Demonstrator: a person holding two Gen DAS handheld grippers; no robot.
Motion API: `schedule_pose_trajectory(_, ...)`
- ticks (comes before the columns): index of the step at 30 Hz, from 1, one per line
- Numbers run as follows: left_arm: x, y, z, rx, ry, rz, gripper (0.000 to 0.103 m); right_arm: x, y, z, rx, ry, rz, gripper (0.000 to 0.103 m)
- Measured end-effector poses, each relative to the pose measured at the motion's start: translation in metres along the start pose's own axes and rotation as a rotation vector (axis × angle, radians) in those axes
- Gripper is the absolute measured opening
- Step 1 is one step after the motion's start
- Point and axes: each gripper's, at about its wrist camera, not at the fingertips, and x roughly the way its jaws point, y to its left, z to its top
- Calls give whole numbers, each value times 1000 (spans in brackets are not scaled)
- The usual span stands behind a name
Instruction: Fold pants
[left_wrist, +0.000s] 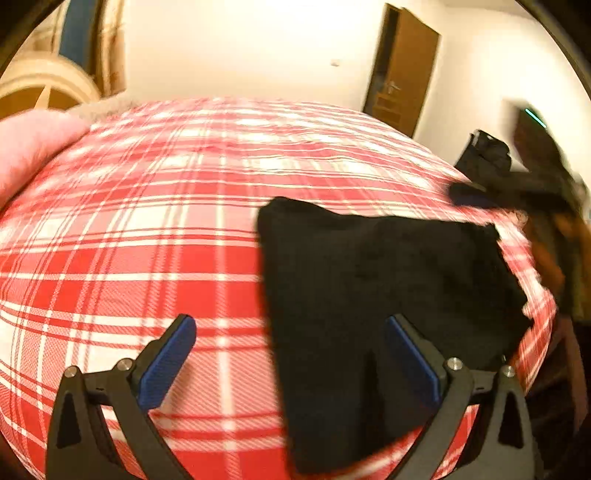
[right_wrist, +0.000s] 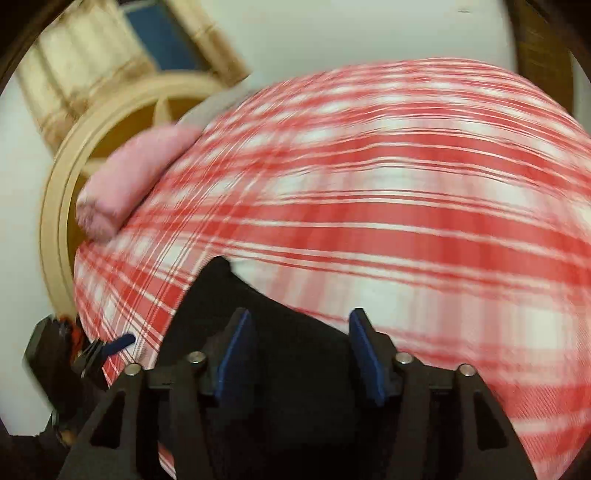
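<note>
Black pants (left_wrist: 384, 295) lie folded into a flat block on the red-and-white plaid bedcover (left_wrist: 147, 229), toward its right edge. My left gripper (left_wrist: 291, 328) hangs open above the pants' left edge, its right finger over the black cloth, nothing held. In the left wrist view my right gripper (left_wrist: 480, 192) shows blurred at the far right, above the pants' far corner. In the right wrist view my right gripper (right_wrist: 301, 325) stands open just over the black pants (right_wrist: 295, 369), with nothing between its blue pads (right_wrist: 236, 354). My left gripper (right_wrist: 107, 347) appears at the lower left there.
A pink pillow (left_wrist: 29, 151) lies at the bed's left end by a curved wooden headboard (right_wrist: 59, 206). A brown door (left_wrist: 402, 70) stands in the white wall behind. The bed's right edge drops off beside the pants.
</note>
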Motion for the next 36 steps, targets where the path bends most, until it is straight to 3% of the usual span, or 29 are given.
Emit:
schedule_pose_trajectory(3,14,9,7,-23,41,-7,103,-37,-38,-29,96,-39,-71,64)
schedule_pose_trajectory(6,25,10,2,-38,72,-21,103,-50,-59,-60,163,-25,-109,65)
schedule_pose_trajectory(12,34,2,0,13,99,0,103,-35,-80,-93,243,29,-60,64)
schedule_pose_trajectory(21,46,-4,11,61,114,5,103,-26,-77,-106,246,-34,-13,64)
schedule_pose_trajectory(29,53,-12,12,87,111,-2,103,-18,-79,-102,275,-61,28,45)
schedule_pose_trajectory(34,54,-16,14,104,111,-25,95,-20,-81,-108,297,-72,60,44)
schedule_pose_trajectory(36,53,-17,15,104,114,-50,83,-21,-80,-109,291,-75,56,43)
